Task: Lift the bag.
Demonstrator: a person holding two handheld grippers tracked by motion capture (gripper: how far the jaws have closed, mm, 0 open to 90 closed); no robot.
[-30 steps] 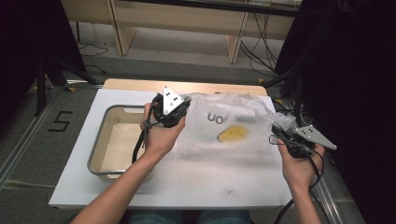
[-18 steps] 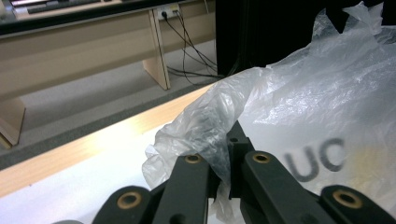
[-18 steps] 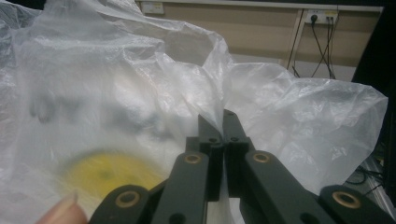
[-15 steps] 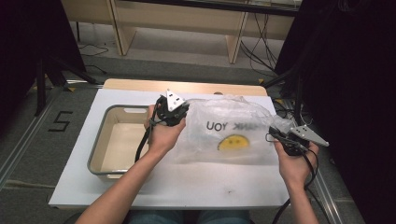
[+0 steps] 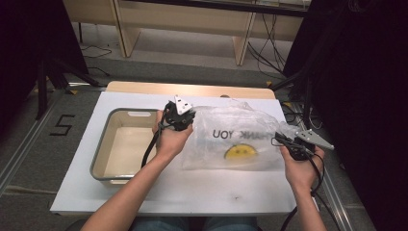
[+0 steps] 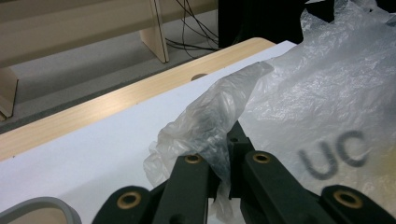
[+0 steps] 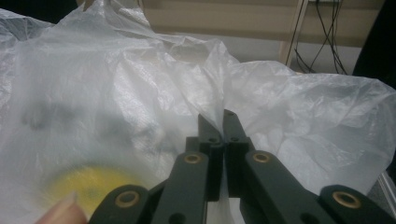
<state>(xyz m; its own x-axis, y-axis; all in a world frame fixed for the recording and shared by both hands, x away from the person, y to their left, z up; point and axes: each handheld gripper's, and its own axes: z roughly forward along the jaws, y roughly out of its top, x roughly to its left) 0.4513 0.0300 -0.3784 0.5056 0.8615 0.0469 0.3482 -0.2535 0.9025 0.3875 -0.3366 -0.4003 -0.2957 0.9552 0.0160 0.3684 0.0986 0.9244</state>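
**Both claws clamped on the plastic bag, stretched across the desk**

From the high view: a thin, translucent white plastic bag with dark lettering and a yellow smiley face lies spread on the white desk, held at both ends. The left claw grips the bag's left edge, just beside the rim of a shallow grey rectangular tray that sits on the desk's left half. The right claw has the bag's right edge, near the desk's right side. A forearm comes in from the bottom to each.

Over to the left gripper view: the left claw is pinched together on a bunched, twisted strip of the bag, which rises up out of the jaws. The rest of the film spreads away to the right, dark letters showing through. A corner of the grey tray peeks in at bottom left, the desk beyond.

Now the right gripper view: the right claw is closed tight on a fold of the bag, the film fanning out on both sides of the jaws. The yellow face is a blur at lower left, and a fingertip shows at the bottom edge.
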